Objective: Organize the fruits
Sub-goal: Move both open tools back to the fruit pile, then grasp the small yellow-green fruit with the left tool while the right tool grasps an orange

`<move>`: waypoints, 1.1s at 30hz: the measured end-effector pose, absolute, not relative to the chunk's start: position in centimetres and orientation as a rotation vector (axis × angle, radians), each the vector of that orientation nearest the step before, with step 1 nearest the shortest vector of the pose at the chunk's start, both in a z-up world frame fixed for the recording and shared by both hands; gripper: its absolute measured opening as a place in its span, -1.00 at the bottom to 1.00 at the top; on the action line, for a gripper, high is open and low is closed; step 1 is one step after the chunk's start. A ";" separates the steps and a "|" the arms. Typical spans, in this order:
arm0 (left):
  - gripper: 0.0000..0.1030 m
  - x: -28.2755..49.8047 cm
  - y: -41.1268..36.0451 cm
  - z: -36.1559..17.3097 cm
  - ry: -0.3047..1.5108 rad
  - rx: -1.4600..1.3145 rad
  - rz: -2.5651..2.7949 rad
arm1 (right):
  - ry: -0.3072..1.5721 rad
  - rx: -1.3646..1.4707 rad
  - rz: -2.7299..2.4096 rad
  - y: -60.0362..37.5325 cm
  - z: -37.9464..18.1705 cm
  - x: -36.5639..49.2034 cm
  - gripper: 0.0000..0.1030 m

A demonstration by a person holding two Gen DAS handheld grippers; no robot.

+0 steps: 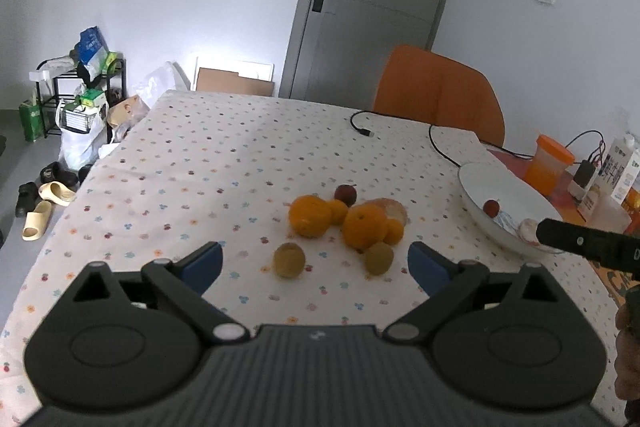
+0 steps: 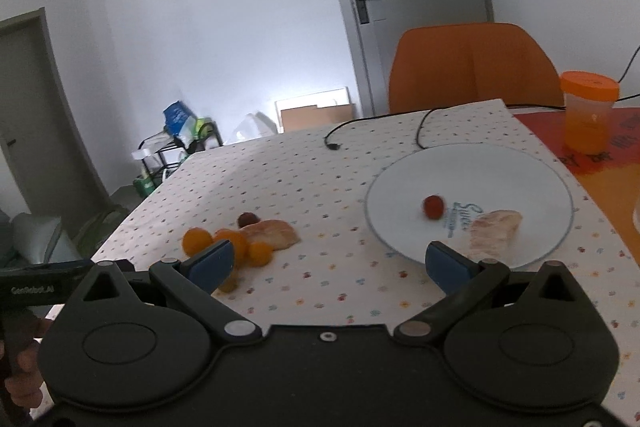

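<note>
On the surface (image 1: 224,163), w/ its dotted cloth, a loose fruit pile is sitting: 2 big oranges (image 1: 310,215), 2 small ones (image 1: 338,211), 2 kiwis (image 1: 289,259), 1 dark plum (image 1: 345,194), 1 pale peeled piece (image 1: 394,207). The white plate (image 2: 480,163) is holding 1 red fruit (image 2: 433,207) + 1 pale piece (image 2: 494,233), its long axis running diagonally, near-left to far-right. Left gripper (image 1: 316,263) fingers are standing wide apart, nothing btwn them; right gripper (image 2: 330,263) fingers are likewise apart, empty.

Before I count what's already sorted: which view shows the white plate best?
The right wrist view: the white plate shows nearly whole from above, holding a small red fruit and a pale peeled piece. In the left wrist view the plate sits at the edge, foreshortened, partly behind the right gripper.
</note>
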State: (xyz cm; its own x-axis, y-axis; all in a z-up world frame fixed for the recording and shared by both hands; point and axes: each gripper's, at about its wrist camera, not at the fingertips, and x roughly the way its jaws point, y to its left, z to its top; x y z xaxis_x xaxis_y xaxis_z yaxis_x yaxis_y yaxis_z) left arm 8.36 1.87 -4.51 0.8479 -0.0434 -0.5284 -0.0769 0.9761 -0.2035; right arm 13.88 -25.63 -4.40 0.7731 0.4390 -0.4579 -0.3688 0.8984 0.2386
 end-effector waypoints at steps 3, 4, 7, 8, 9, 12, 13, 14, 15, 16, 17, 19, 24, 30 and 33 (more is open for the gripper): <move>0.89 8.3 2.4 -4.7 0.555 -0.228 0.026 | 0.539 0.131 0.462 -25.0 -4.5 13.9 1.00; 0.89 8.3 2.5 -4.8 0.555 -0.231 0.027 | 0.537 0.128 0.471 -24.8 -4.5 13.8 1.00; 0.86 8.3 2.8 -5.1 0.553 -0.236 0.031 | 0.530 0.121 0.488 -24.2 -4.5 13.7 1.00; 0.86 8.4 2.9 -5.2 0.550 -0.239 0.033 | 0.527 0.116 0.494 -24.0 -4.6 13.7 1.00; 0.83 8.4 2.9 -5.3 0.548 -0.239 0.035 | 0.524 0.110 0.500 -23.7 -4.6 13.7 1.00; 0.74 8.6 2.9 -5.5 0.543 -0.243 0.035 | 0.525 0.097 0.519 -23.0 -4.8 13.7 0.97; 0.71 8.6 3.0 -5.7 0.543 -0.249 0.032 | 0.529 0.096 0.524 -22.8 -4.9 13.8 0.95; 0.68 8.8 3.0 -5.8 0.544 -0.252 0.031 | 0.533 0.095 0.529 -22.6 -5.0 13.9 0.92; 0.63 8.9 3.1 -6.0 0.547 -0.256 0.031 | 0.536 0.095 0.536 -22.5 -5.1 14.1 0.86; 0.56 9.0 3.1 -6.1 0.549 -0.259 0.030 | 0.541 0.095 0.538 -22.3 -5.1 14.2 0.80; 0.52 9.1 3.1 -6.2 0.551 -0.264 0.028 | 0.546 0.094 0.541 -22.1 -5.2 14.4 0.77; 0.37 9.4 3.2 -6.5 0.555 -0.277 0.021 | 0.551 0.095 0.548 -21.7 -5.3 14.6 0.64; 0.19 10.5 3.4 -7.3 0.570 -0.298 0.024 | 0.564 0.095 0.577 -20.8 -5.5 15.4 0.49; -0.04 12.2 3.4 -8.7 0.621 -0.324 0.045 | 0.584 0.086 0.612 -19.5 -6.1 16.5 0.40; -0.30 12.7 3.3 -9.2 0.631 -0.333 0.041 | 0.604 0.083 0.624 -18.9 -6.6 17.2 0.35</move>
